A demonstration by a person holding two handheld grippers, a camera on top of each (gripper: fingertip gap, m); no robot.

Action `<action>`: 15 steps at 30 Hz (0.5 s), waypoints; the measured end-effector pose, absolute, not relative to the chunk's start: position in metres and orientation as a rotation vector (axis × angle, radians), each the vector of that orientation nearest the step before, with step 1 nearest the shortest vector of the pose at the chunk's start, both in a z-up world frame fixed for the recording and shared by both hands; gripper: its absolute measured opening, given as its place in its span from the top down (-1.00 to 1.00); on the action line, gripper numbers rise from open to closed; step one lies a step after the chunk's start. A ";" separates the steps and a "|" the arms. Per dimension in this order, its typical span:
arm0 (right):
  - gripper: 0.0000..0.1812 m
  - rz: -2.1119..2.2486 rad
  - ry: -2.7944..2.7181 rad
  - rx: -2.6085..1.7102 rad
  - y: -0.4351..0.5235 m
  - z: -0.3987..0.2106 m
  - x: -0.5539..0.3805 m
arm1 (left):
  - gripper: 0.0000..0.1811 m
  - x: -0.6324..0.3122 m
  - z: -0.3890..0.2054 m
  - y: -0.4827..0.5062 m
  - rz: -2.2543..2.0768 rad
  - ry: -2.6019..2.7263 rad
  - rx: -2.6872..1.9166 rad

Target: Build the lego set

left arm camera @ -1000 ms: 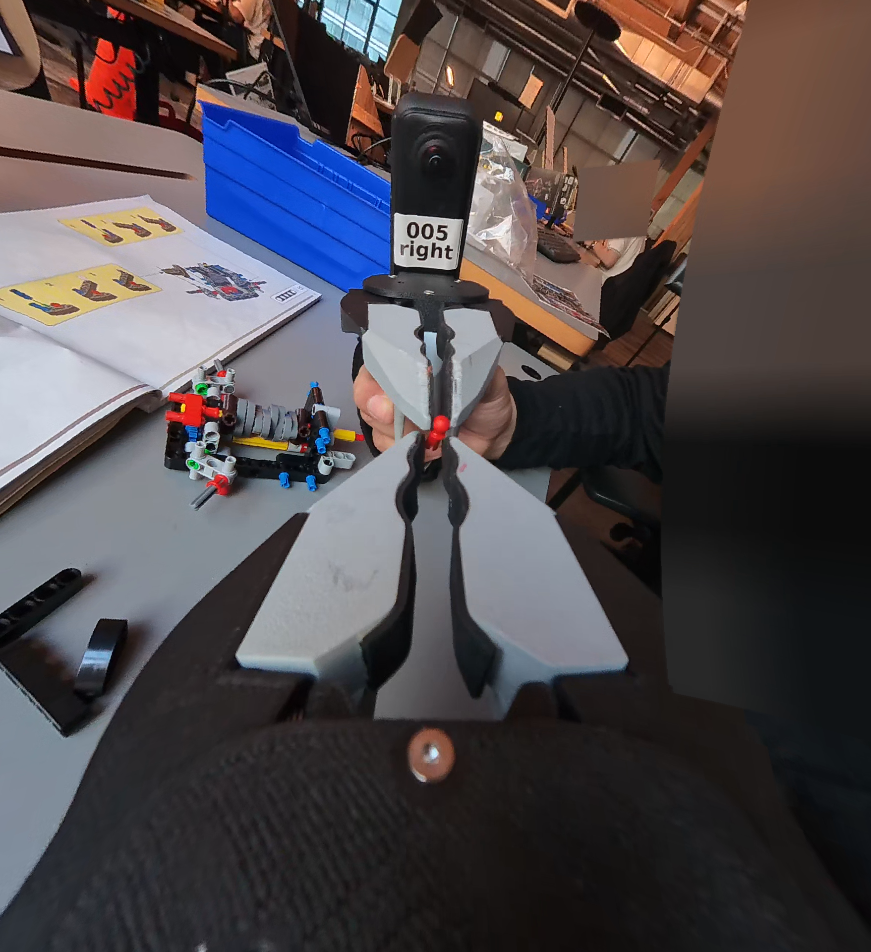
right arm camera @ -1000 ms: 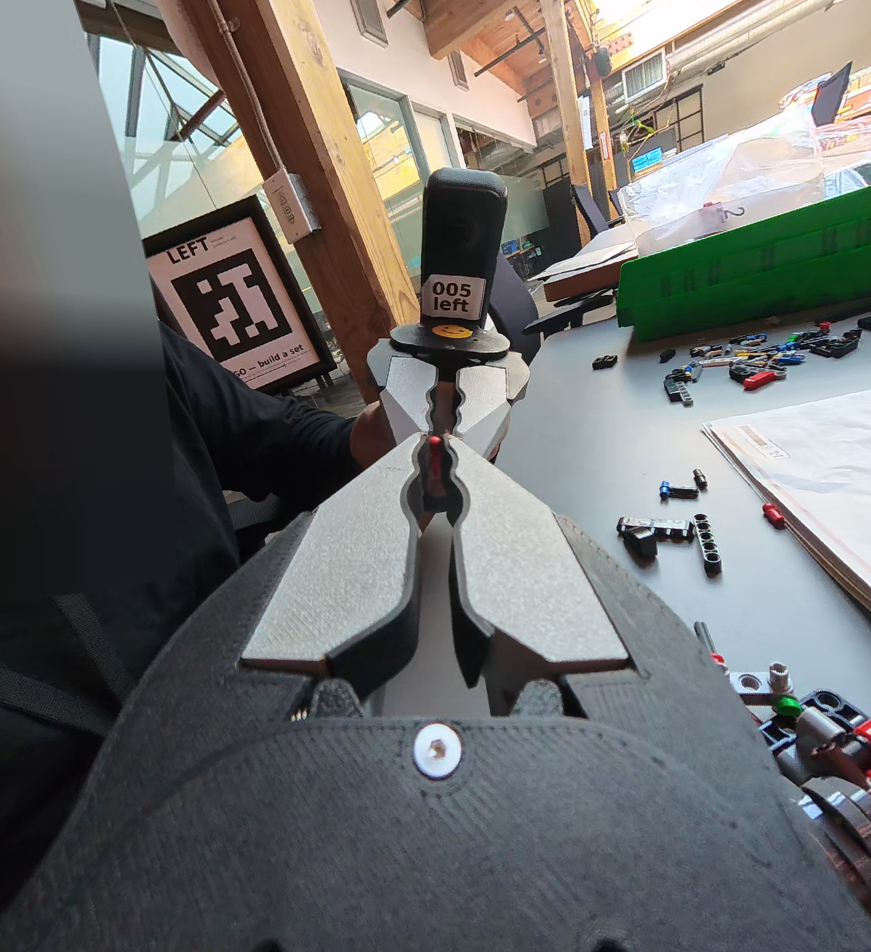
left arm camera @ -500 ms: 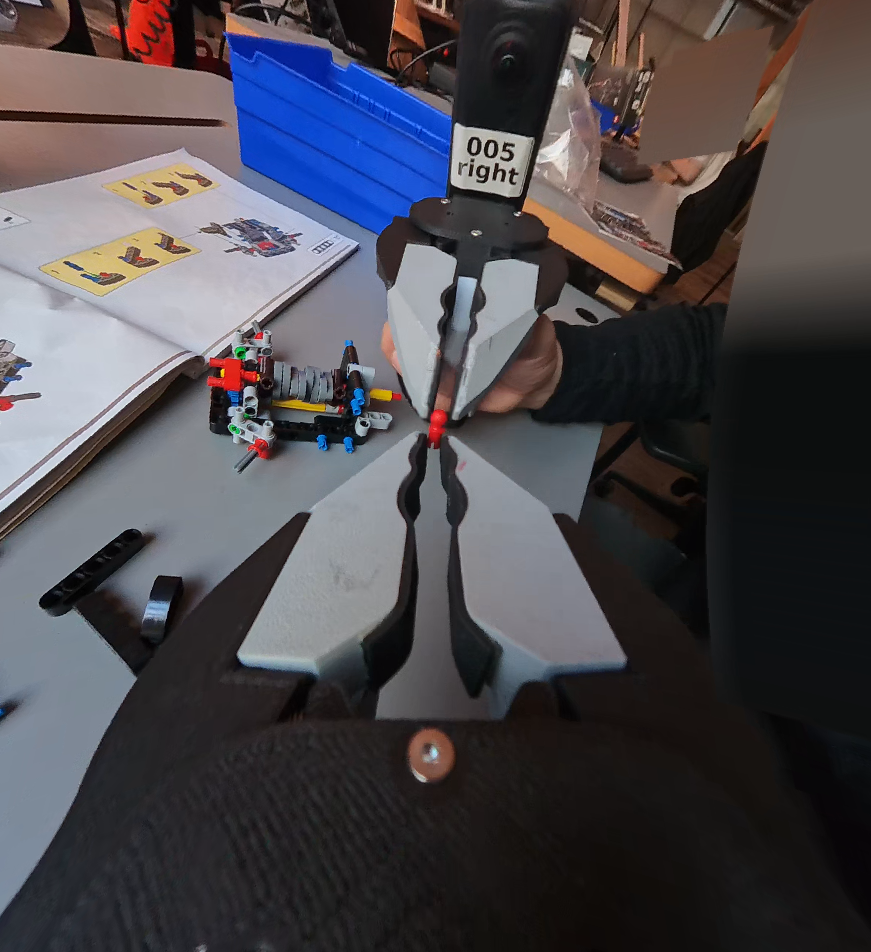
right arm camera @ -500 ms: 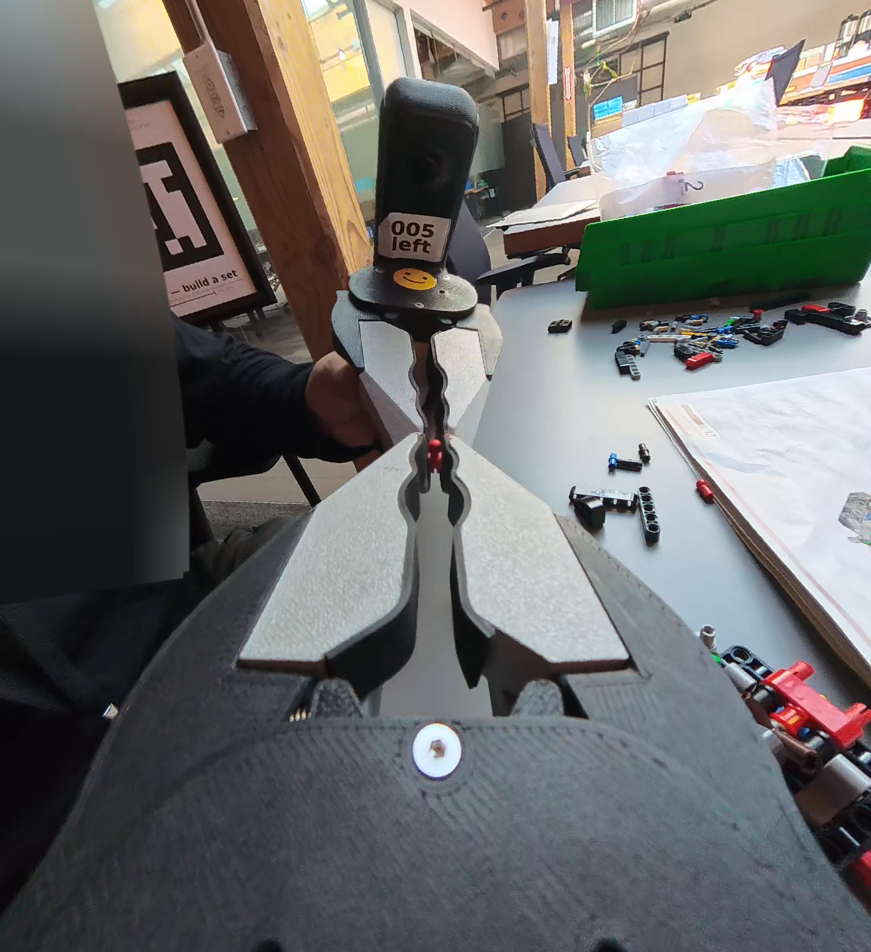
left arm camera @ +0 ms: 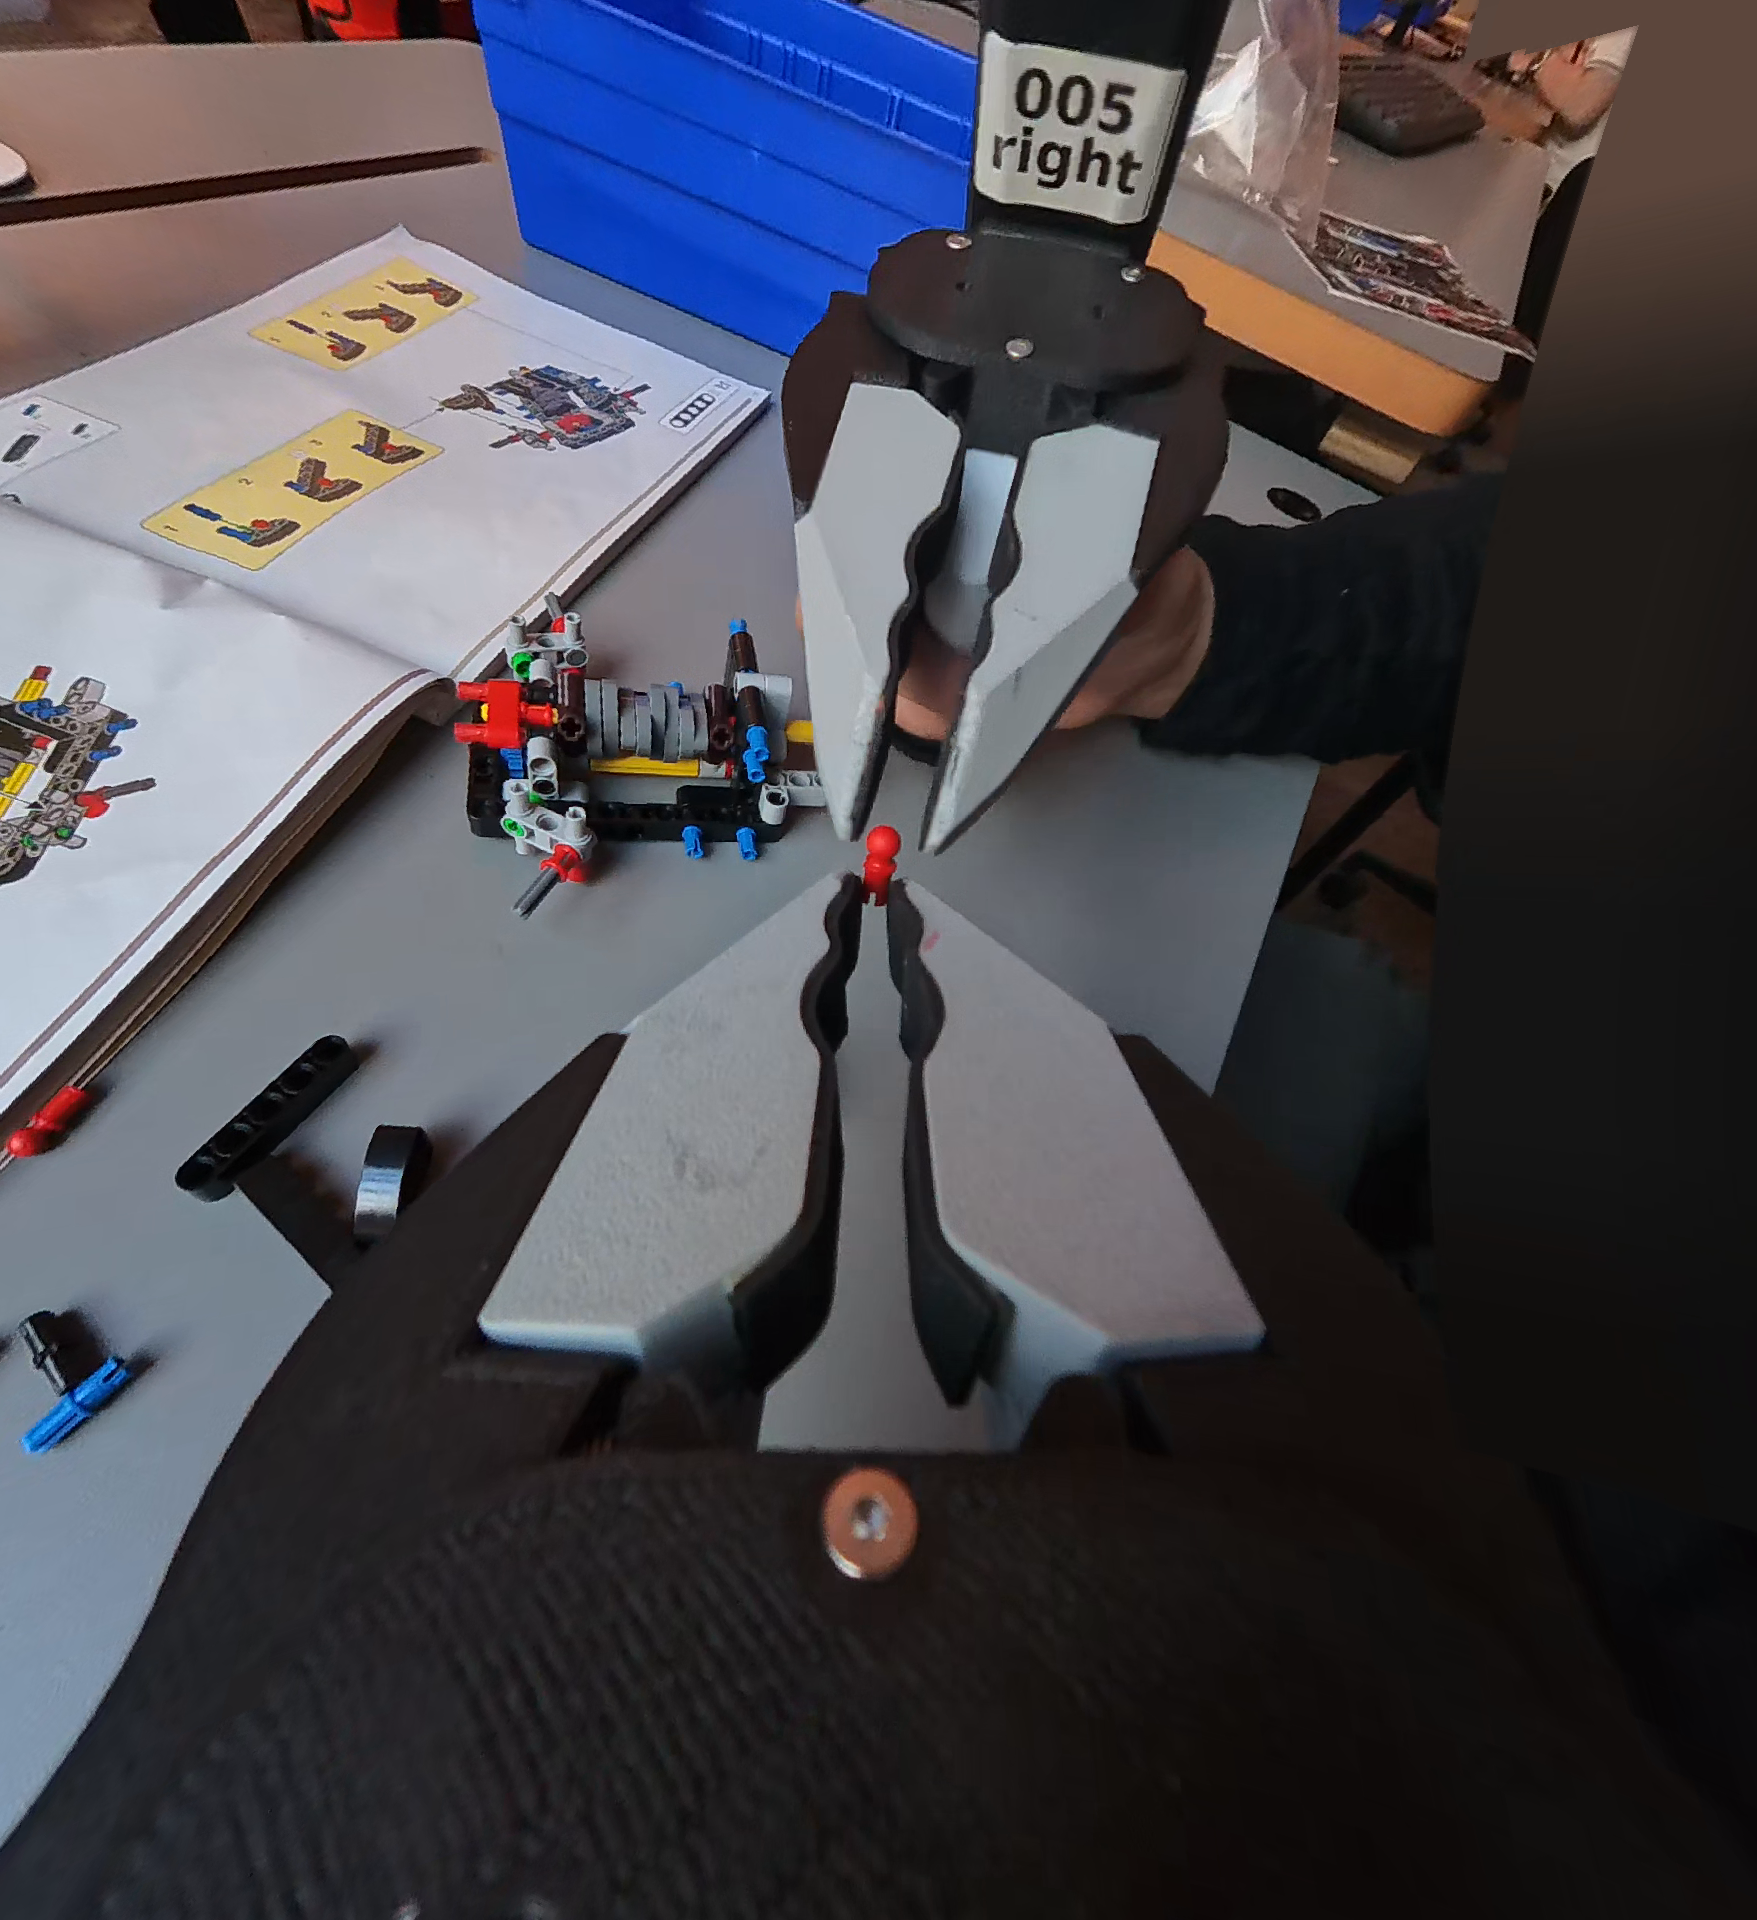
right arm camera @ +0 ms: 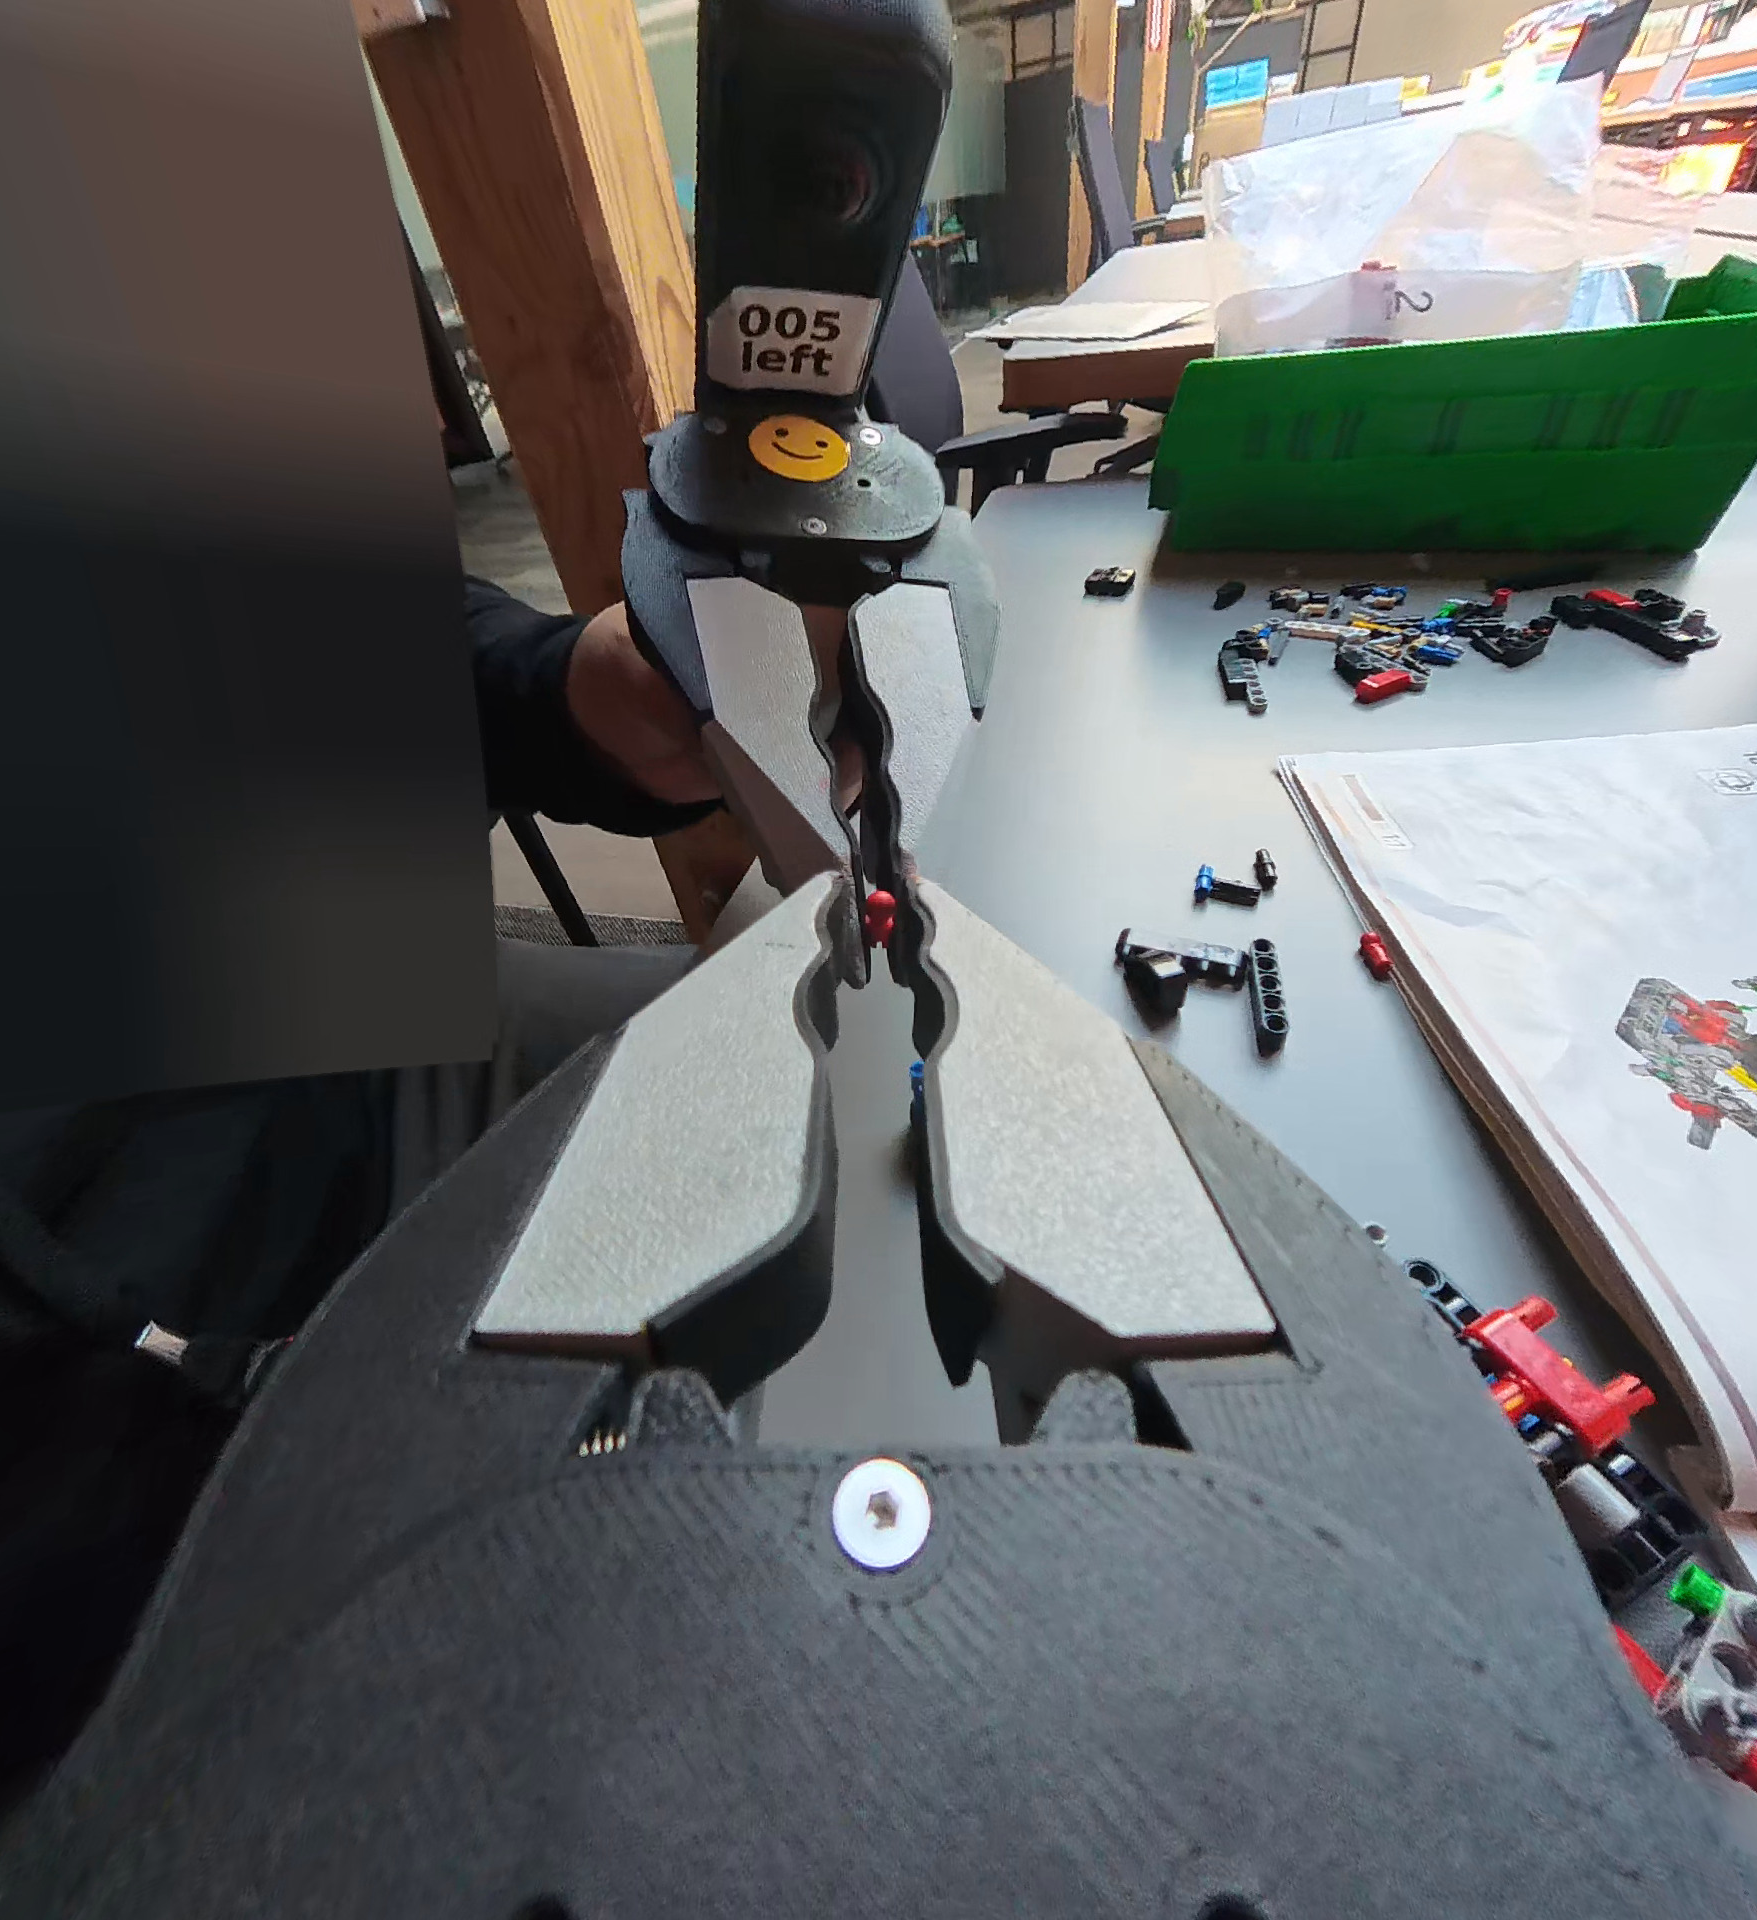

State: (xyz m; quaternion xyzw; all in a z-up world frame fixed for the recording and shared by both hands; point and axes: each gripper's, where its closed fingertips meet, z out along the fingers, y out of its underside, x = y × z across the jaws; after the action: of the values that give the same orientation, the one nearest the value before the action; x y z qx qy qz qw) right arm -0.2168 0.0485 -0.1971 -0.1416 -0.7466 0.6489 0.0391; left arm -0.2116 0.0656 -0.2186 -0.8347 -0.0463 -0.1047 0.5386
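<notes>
A small red pin with a ball end (left arm camera: pixel 881 862) is pinched in the tips of my left gripper (left arm camera: pixel 874 902), ball end sticking out. My right gripper (left arm camera: pixel 889 842) faces it tip to tip, with its jaws a little apart on either side of the ball and not gripping it. In the right wrist view the pin (right arm camera: pixel 879 914) sits between my right gripper's spread tips (right arm camera: pixel 876 902), held by the left gripper (right arm camera: pixel 879 881). Both are held above the grey table's near edge. The part-built lego model (left arm camera: pixel 635 748) stands on the table, to the left of the grippers in the left wrist view.
An open instruction booklet (left arm camera: pixel 230 582) lies beside the model. A blue bin (left arm camera: pixel 728 156) and a green bin (right arm camera: pixel 1476 447) stand on the table. Loose parts lie around: a black beam (left arm camera: pixel 266 1112), a black ring (left arm camera: pixel 391 1179), a red pin (left arm camera: pixel 43 1122), and a pile (right arm camera: pixel 1425 634). Less than 4 cm separates the two grippers' tips.
My right gripper held the red pin and brought it to my left gripper. The left gripper has shut on it and the right gripper has opened. Both have tilted down over the table.
</notes>
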 end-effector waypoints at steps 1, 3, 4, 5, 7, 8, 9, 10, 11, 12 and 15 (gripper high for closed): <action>0.94 1.971 -2.297 -0.430 0.048 -0.199 -0.217 | 0.97 -0.211 -0.219 0.066 -0.249 -0.109 -1.987; 0.97 1.953 -2.294 -0.426 0.048 -0.200 -0.217 | 0.97 -0.211 -0.219 0.066 -0.250 -0.107 -1.990; 0.97 1.946 -2.295 -0.422 0.048 -0.200 -0.217 | 0.97 -0.211 -0.219 0.066 -0.250 -0.108 -1.992; 0.97 1.941 -2.299 -0.425 0.048 -0.200 -0.218 | 0.97 -0.211 -0.220 0.066 -0.246 -0.109 -1.995; 0.97 1.945 -2.304 -0.425 0.047 -0.201 -0.217 | 0.97 -0.211 -0.220 0.066 -0.243 -0.106 -1.999; 0.97 1.945 -2.310 -0.426 0.047 -0.201 -0.217 | 0.97 -0.211 -0.221 0.066 -0.240 -0.105 -2.005; 0.97 1.936 -2.314 -0.427 0.048 -0.202 -0.217 | 0.97 -0.211 -0.221 0.066 -0.232 -0.104 -2.010; 0.97 1.925 -2.316 -0.423 0.048 -0.203 -0.217 | 0.98 -0.211 -0.222 0.066 -0.225 -0.102 -2.014; 0.97 1.911 -2.317 -0.419 0.048 -0.203 -0.218 | 0.98 -0.212 -0.223 0.066 -0.220 -0.103 -2.019; 0.97 1.894 -2.316 -0.417 0.048 -0.204 -0.218 | 0.98 -0.212 -0.223 0.066 -0.214 -0.105 -2.025; 0.97 1.854 -2.320 -0.403 0.047 -0.207 -0.219 | 0.97 -0.213 -0.225 0.065 -0.212 -0.107 -2.032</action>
State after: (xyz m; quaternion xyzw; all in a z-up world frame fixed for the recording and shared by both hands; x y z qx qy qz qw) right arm -0.2186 0.0471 -0.2069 -0.1342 -0.7721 0.6170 0.0722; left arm -0.2126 0.0652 -0.2246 -0.8480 -0.0447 -0.0885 0.5207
